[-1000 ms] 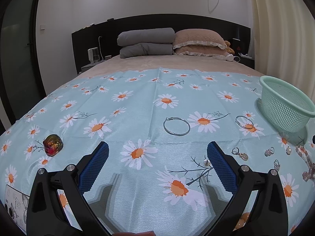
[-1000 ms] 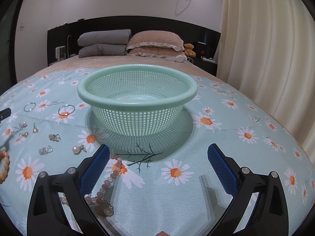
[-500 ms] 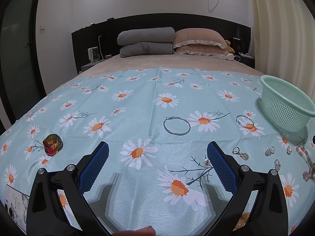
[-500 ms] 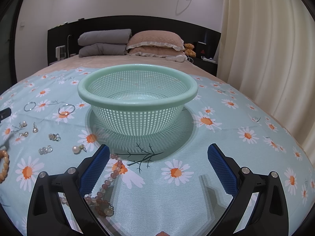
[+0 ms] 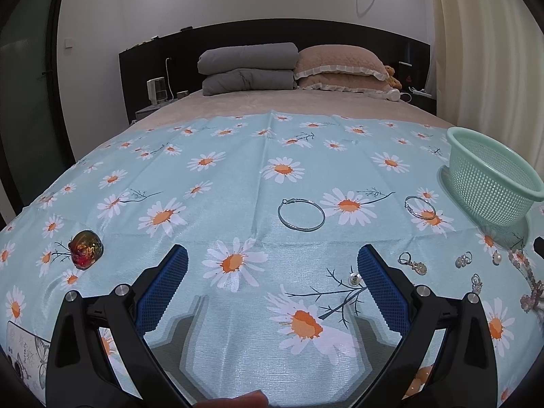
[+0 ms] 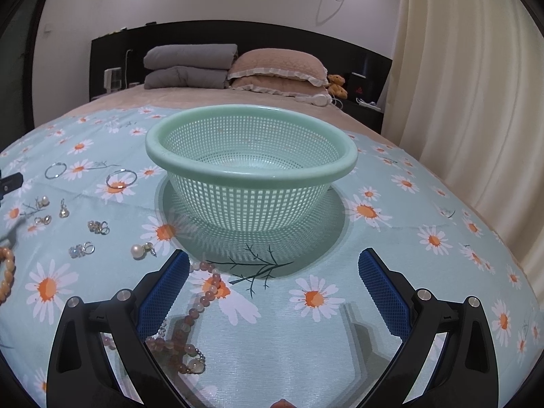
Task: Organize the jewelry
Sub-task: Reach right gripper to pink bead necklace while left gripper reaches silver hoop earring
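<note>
A daisy-print cloth [image 5: 238, 176] covers the lower half of the frame, laid on a beige bed [image 5: 238, 108]. At upper centre, folded grey bedding [image 5: 248, 68] sits beside frilled tan pillows [image 5: 340, 68], against a black headboard [image 5: 170, 51]. A teddy bear [image 6: 336, 85] sits right of the pillows. Cream curtains [image 6: 459, 102] fill the right side.

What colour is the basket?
Pale mint green basket, seen best in the right wrist view.
</note>
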Demonstrator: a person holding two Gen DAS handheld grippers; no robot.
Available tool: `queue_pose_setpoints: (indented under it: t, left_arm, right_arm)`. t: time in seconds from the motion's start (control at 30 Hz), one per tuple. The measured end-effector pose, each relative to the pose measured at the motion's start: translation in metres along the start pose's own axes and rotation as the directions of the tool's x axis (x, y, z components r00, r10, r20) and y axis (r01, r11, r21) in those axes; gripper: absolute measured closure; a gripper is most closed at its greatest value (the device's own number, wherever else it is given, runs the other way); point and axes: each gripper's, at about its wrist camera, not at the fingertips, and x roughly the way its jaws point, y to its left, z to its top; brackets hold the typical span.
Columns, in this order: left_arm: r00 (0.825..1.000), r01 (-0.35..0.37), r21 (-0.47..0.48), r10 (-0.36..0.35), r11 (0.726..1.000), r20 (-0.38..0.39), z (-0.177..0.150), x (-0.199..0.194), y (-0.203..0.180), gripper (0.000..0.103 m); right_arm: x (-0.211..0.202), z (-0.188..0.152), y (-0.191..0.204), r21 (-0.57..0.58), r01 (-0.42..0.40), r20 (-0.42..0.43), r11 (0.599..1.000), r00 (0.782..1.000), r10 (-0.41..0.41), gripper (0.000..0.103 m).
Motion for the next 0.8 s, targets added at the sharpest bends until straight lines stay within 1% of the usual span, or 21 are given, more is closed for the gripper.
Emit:
queue_pose_setpoints:
  t: [0.1,0.23,0.3,0.37,0.43,0.57,0.67,0.8]
  left_arm:
    - [0.999,0.024,-0.003,-0.024,1.0,-0.026,0.004,0.008,0.002,0.005]
    - [0.999,0.032,0.002,-0.032,0.999,-0.027,0.012,0.011,0.002,0.005]
    - [0.999,0.042,0.013,-0.042,0.999,-0.033,0.019,0.015,0.002,0.005]
    - [0.999,0.031,0.038,-0.03,0.999,-0.033,0.026,0.018,0.0,0.005]
    - [0.999,0.028,0.06,-0.026,0.998,-0.034,0.033,0.022,-0.003,0.005]
    - [0.997,0.052,0.067,-0.049,0.996,-0.055,0.045,0.031,-0.004,0.005]
    - [0.997,0.049,0.078,-0.044,0.996,-0.064,0.05,0.039,-0.005,0.005]
    - [0.994,0.049,0.092,-0.04,0.995,-0.104,0.055,0.054,-0.007,0.005]
  right_arm:
    - [0.005,0.003,0.007,-0.031,-0.033,-0.032,0.999,0.999,0.032,0.007]
    - [0.001,0.009,0.015,-0.041,-0.077,-0.026,0.996,0.997,0.076,0.007]
    - [0.002,0.014,0.019,-0.039,-0.084,-0.052,0.996,0.995,0.082,0.007]
    - [0.004,0.018,0.022,-0.026,-0.096,-0.088,0.995,0.992,0.094,0.008]
    - [0.004,0.021,0.024,-0.012,-0.112,-0.102,0.994,0.989,0.11,0.007]
    - [0.005,0.025,0.03,-0.025,-0.096,-0.12,0.995,0.988,0.093,0.008]
    - [0.008,0.025,0.032,-0.025,-0.092,-0.141,0.995,0.986,0.087,0.008]
    - [0.015,0.022,0.032,-0.006,-0.08,-0.181,0.997,0.98,0.078,0.008]
